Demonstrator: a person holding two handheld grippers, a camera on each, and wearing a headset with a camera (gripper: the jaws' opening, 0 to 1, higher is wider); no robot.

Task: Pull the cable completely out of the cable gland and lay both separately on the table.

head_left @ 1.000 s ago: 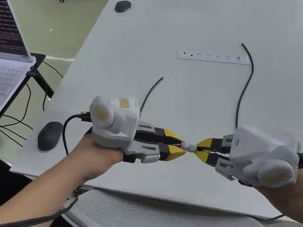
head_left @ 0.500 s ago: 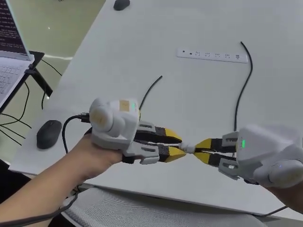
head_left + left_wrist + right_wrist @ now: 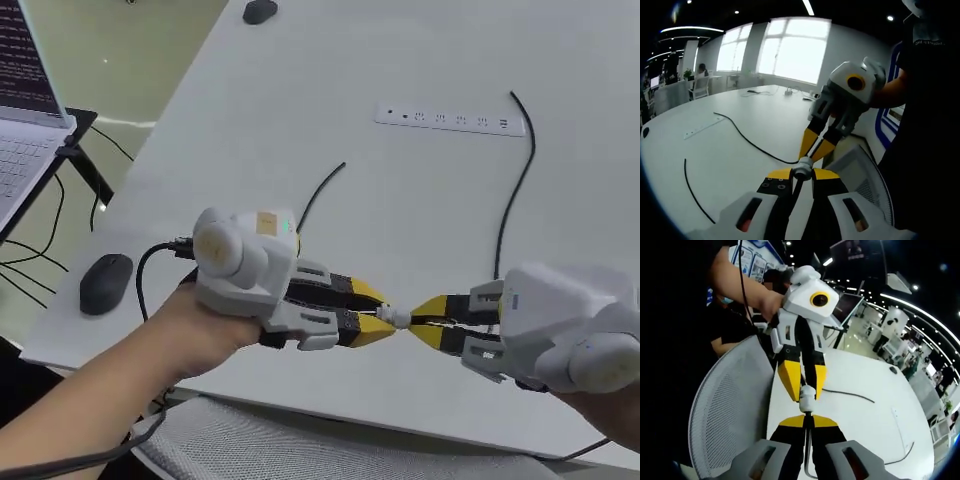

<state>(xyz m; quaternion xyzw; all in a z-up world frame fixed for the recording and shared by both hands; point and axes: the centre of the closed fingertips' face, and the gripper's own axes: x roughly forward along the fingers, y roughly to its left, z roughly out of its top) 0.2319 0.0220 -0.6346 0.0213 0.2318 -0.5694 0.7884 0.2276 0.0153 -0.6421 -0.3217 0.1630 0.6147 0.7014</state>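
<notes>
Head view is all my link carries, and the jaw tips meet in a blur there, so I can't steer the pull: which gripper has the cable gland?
Observer: The left gripper does. In the left gripper view the cable gland sits clamped between its own yellow tips.
Operator: And the right one?
Observer: In the right gripper view the right gripper is shut on the thin black cable, which runs down between its jaws.
Operator: Is the cable out of the gland?
Observer: Not yet. That view shows a short bare stretch of it entering the gland's end.
</notes>
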